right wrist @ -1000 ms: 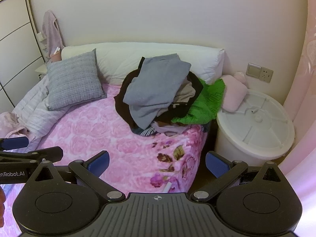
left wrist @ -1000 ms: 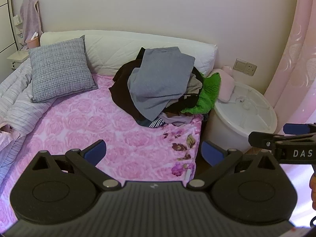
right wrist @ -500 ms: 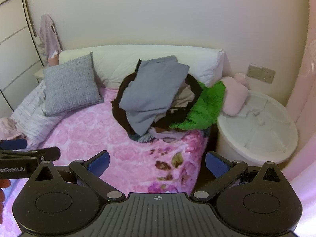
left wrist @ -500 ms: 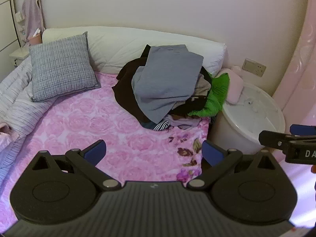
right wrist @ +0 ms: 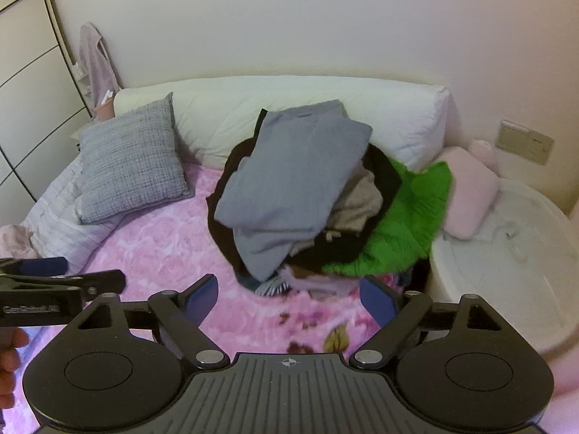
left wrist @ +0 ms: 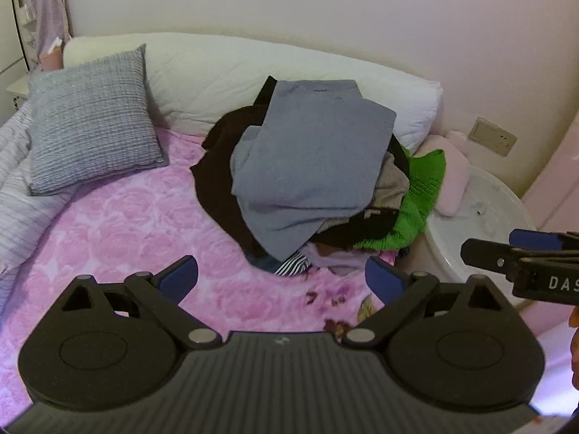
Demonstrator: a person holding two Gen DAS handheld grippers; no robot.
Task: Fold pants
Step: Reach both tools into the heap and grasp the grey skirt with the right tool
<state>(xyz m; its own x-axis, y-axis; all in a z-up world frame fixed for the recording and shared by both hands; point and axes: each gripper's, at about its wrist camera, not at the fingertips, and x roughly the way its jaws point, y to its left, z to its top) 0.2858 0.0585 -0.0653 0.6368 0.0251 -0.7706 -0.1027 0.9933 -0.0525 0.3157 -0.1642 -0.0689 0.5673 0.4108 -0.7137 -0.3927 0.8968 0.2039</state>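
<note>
Pants (left wrist: 311, 159), grey, top the clothes pile (left wrist: 362, 217) against the white pillow (left wrist: 217, 79), long axis running from pillow toward me; my left claw (left wrist: 282, 278) gapes empty, my right claw (right wrist: 289, 298) narrowing on nothing

One bed (left wrist: 119, 224) carries one heap of clothes (left wrist: 311, 166), one grey checked cushion (left wrist: 90, 123) and one long white pillow (left wrist: 217, 72). One round white tub (right wrist: 514, 253) stands beside it, one pink pillow (right wrist: 470, 195) lies on its lid, and one wall socket (right wrist: 526, 141) is above.
</note>
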